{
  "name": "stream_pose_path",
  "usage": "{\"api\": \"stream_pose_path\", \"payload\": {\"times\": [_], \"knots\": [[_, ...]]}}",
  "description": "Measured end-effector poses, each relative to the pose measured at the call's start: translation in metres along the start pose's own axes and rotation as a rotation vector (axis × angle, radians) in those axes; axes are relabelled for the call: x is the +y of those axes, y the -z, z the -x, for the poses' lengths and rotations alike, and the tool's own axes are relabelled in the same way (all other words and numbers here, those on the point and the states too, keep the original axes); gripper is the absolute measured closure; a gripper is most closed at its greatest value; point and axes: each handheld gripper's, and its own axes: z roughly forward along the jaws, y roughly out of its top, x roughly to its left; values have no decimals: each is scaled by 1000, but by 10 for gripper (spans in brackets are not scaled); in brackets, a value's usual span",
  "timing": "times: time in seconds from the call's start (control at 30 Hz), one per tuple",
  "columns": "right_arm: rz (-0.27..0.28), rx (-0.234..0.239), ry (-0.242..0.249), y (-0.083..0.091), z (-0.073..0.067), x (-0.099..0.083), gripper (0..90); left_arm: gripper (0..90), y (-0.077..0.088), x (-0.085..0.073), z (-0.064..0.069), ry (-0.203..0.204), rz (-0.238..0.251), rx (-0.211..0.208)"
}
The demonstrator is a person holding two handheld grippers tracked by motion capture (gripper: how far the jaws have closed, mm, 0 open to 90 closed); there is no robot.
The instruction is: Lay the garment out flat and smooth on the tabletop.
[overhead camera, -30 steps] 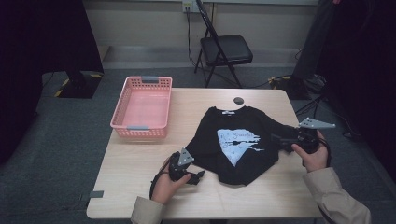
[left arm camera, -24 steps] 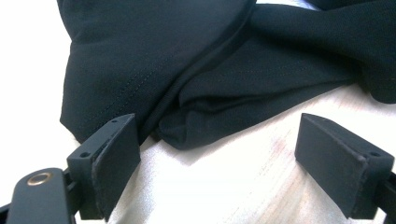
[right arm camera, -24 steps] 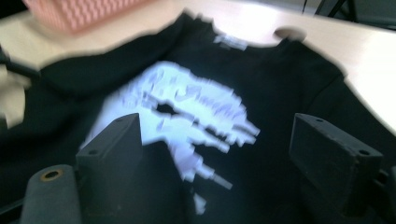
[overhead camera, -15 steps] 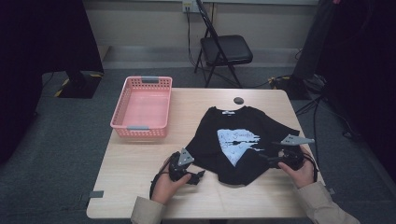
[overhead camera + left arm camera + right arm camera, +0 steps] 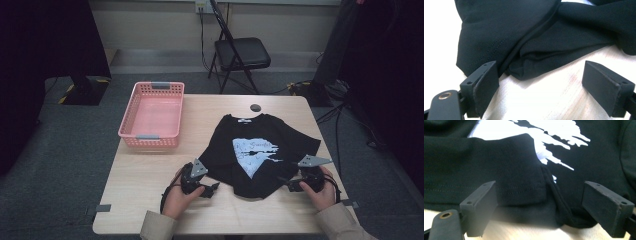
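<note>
A black T-shirt (image 5: 260,150) with a pale print lies flat on the wooden table (image 5: 145,200), collar at the far side. My left gripper (image 5: 212,189) rests at the shirt's near left corner. In the left gripper view it (image 5: 541,75) stands open, with the bunched hem (image 5: 536,32) just ahead, close by the left jaw. My right gripper (image 5: 288,184) sits low at the near right corner. Its jaws (image 5: 540,195) have just been opening. A folded flap of fabric (image 5: 519,170) lies between them, and the pads do not press on it.
An empty pink basket (image 5: 152,115) stands at the table's far left. A small dark round object (image 5: 256,107) lies just beyond the collar. A folding chair (image 5: 240,55) stands on the floor behind the table, and cables run along the floor at the right.
My right hand has come down and inward, from beside the shirt's right sleeve to its near right corner. The left hand has stayed put.
</note>
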Motion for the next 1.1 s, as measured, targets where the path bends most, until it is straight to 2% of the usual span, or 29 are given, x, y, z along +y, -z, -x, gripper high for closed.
{"api": "stream_pose_path", "payload": {"times": [0.13, 0.23, 0.57, 0.67, 0.87, 1.1], "knots": [[-26, 0, 2, -2, 1, -3, 117, 134, 0, 0, 0, 0, 0, 0], [-31, 0, -12, -2, 1, -3, 117, 134, 0, 0, 0, 0, 0, 0], [-35, 3, -11, -3, 1, -3, 116, 135, 0, 0, 1, -1, 0, 0], [-35, 5, -9, -3, 2, -3, 116, 140, 0, 0, 2, 11, -1, 10], [-35, 6, -9, -3, 2, -3, 116, 153, 3, 3, 3, 43, -1, -5], [-35, 8, -9, -3, 2, -3, 116, 160, 9, 17, 4, 59, 52, -27]]}}
